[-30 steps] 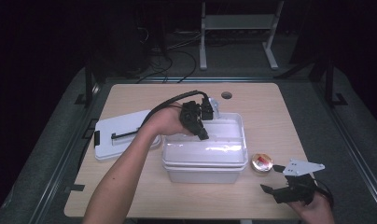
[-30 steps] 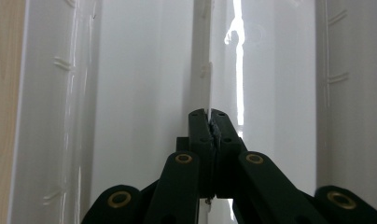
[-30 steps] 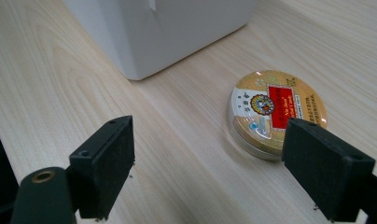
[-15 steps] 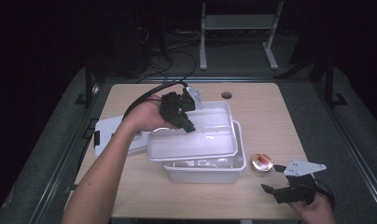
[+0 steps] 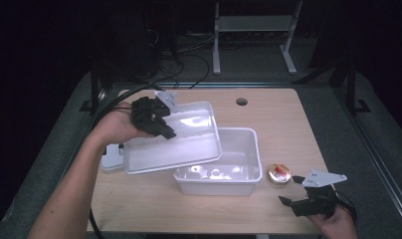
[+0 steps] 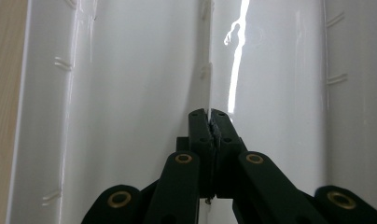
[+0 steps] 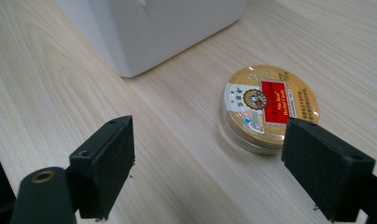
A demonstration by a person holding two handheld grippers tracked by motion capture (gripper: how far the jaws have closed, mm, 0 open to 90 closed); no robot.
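1. Work surface: a light wooden table (image 5: 288,124) with a round hole (image 5: 242,101) near its far edge. Dark floor, cables and a metal stand lie beyond it.

2. Left gripper (image 5: 165,130): held in the person's left hand (image 5: 114,127) over the left half of the table. Its jaws are pressed together on the thin wall of a white plastic tray (image 5: 174,144). In the left gripper view (image 6: 209,122) the tray's edge (image 6: 206,56) runs straight up from between the closed jaws.

3. White plastic tray: lifted clear of the table and tilted, with its far side higher than its near side. Its right portion overhangs the left end of the white bin (image 5: 224,174).

4. White bin: a rectangular open container standing on the table near the centre, upright. Its interior shows only glare; contents cannot be determined.

5. A flat white lid (image 5: 109,162) lies on the table at the left, partly hidden under the raised tray.

6. Round gold tin (image 5: 279,174): rests flat on the table just right of the bin, apart from it. Its lid carries a red label (image 7: 276,105).

7. Right gripper (image 5: 294,190): held low at the near right corner, jaws spread wide and holding nothing. In the right gripper view (image 7: 210,168) the tin (image 7: 268,108) sits ahead of the jaws, towards the right jaw, with no contact visible.
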